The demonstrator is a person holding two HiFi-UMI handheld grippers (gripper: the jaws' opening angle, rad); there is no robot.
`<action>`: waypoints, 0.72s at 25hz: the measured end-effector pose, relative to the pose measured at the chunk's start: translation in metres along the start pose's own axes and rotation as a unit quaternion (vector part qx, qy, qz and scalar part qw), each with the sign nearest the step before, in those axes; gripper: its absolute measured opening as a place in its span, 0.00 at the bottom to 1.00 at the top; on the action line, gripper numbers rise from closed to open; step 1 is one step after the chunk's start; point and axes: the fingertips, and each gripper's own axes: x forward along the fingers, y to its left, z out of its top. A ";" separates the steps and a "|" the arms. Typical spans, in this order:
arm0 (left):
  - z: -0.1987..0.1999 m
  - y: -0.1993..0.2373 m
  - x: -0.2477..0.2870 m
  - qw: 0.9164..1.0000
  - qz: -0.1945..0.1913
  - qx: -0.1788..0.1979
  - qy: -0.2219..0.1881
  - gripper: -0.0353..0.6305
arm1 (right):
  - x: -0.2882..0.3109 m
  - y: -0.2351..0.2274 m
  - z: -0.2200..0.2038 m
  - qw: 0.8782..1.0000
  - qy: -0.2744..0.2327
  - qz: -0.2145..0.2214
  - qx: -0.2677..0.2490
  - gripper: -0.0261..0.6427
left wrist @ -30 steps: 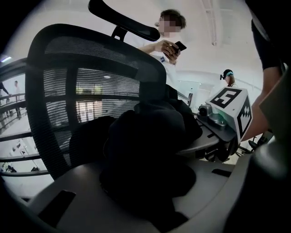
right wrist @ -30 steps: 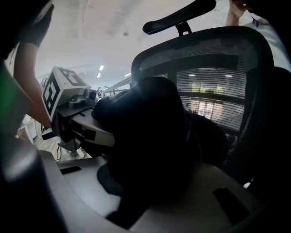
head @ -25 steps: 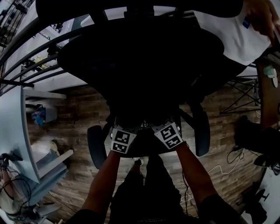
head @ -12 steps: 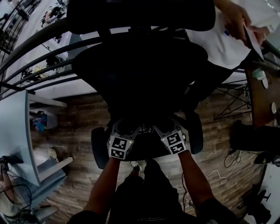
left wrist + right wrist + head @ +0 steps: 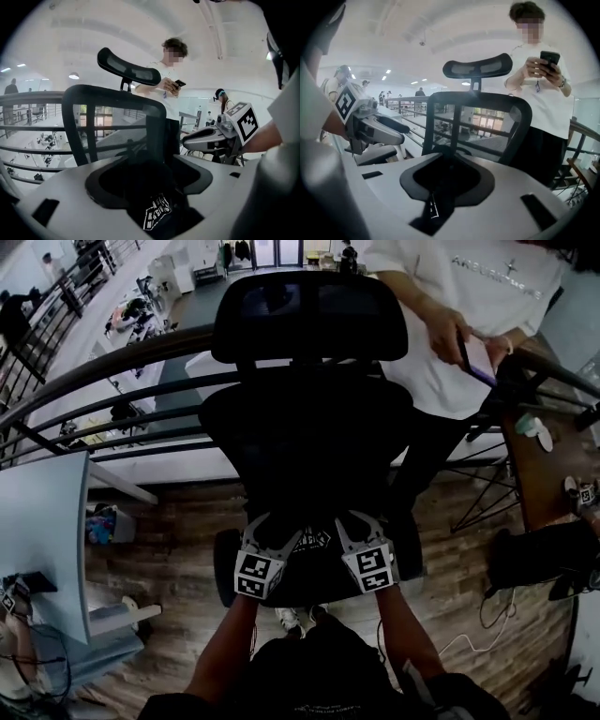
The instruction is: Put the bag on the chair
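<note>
The black bag (image 5: 316,540) sits at the front seat edge of the office chair (image 5: 309,427), right claw (image 5: 339,527) just closing, pinching its strap (image 5: 433,206), left claw (image 5: 278,529) spread wide round its bulk: carry it past the edge and lower mid-seat before releasing.

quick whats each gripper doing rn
left gripper: open wide, bag between jaws, not gripped
right gripper: jaws just closing, pinching the bag

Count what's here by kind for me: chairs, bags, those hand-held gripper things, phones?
Black mesh office chair with headrest: 1
Black fabric bag with white logo: 1
Grey hand-held grippers: 2, the left gripper and the right gripper
Dark smartphone: 1
Total: 5
</note>
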 end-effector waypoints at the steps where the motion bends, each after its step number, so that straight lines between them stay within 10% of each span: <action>1: 0.006 -0.003 -0.006 1.000 0.001 0.002 -0.003 0.51 | -0.005 0.000 0.007 1.000 -0.008 -0.005 0.001 0.14; 13: 0.041 -0.018 -0.046 0.998 0.032 0.027 -0.044 0.08 | -0.043 0.022 0.076 0.994 -0.105 0.024 -0.022 0.07; 18: 0.051 -0.032 -0.052 0.999 -0.008 0.018 -0.051 0.07 | -0.052 0.030 0.085 0.993 -0.114 0.028 -0.028 0.07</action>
